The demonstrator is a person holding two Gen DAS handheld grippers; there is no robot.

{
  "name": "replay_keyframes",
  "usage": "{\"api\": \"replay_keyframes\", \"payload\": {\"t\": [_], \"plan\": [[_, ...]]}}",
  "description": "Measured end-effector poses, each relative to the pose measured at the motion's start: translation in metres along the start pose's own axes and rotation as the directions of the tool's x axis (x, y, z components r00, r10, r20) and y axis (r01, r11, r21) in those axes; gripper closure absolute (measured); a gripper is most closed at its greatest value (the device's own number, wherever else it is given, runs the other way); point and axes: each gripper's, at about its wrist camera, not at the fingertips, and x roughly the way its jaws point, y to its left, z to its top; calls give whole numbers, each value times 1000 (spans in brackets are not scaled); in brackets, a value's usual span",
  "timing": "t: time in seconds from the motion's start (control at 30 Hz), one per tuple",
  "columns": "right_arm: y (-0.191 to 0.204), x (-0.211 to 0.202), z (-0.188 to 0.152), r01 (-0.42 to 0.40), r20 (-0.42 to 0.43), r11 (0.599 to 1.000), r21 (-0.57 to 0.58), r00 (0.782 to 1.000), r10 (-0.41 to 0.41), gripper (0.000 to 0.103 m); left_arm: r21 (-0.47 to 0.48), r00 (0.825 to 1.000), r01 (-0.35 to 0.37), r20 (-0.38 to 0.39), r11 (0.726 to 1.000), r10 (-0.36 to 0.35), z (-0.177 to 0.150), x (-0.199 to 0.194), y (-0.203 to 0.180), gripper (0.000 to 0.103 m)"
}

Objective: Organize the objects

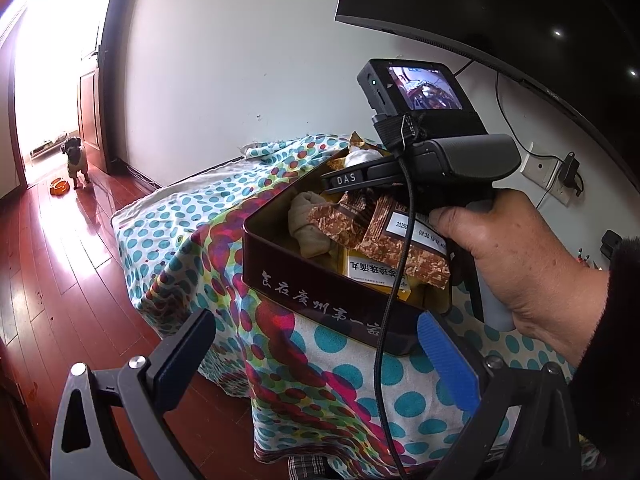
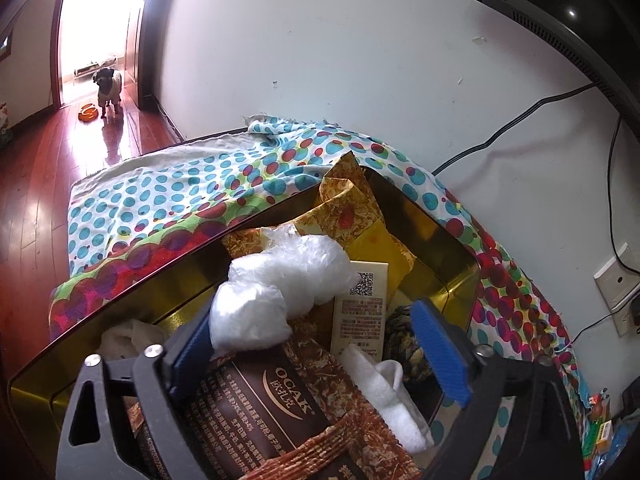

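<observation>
A dark maroon tin (image 1: pixel 320 300) with gold inner walls (image 2: pixel 452 240) sits on a dotted cloth. It holds a brown OCAK packet (image 2: pixel 272 404), a white plastic bag (image 2: pixel 280 280), a beige box with a QR code (image 2: pixel 362 312), a gold wrapper (image 2: pixel 348 204) and a white cloth (image 2: pixel 384 392). My right gripper (image 2: pixel 316 348) hangs open over these contents, its jaws wide on either side of the packet and the bag. A hand (image 1: pixel 520 264) holds it above the tin. My left gripper (image 1: pixel 316 360) is open just in front of the tin's near corner, holding nothing.
The dotted cloth (image 2: pixel 160 200) covers a table against a white wall. A dark screen (image 1: pixel 500 8) hangs above, with cables and a wall socket (image 2: pixel 618 280) at right. On the red wooden floor, a small dog (image 2: pixel 107 84) stands by an orange bowl (image 2: pixel 89 113) in the doorway.
</observation>
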Motion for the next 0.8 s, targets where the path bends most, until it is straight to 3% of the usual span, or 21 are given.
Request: {"api": "replay_keyframes", "payload": {"t": [0.23, 0.37, 0.53, 0.8], "plan": [[-4, -29, -3, 82, 53, 996, -22, 995, -81, 3, -6, 1000, 0, 14, 1000, 0, 1, -3, 0, 0], [-31, -73, -10, 33, 160, 996, 88, 986, -47, 1, 7, 1000, -2, 28, 1000, 2, 0, -7, -5, 0], [-75, -107, -45, 37, 174, 976, 217, 982, -75, 0, 48, 999, -13, 53, 999, 11, -3, -14, -16, 0], [-122, -149, -117, -31, 192, 917, 398, 980, -50, 0, 93, 991, -86, 111, 992, 76, -3, -37, -42, 0]]}}
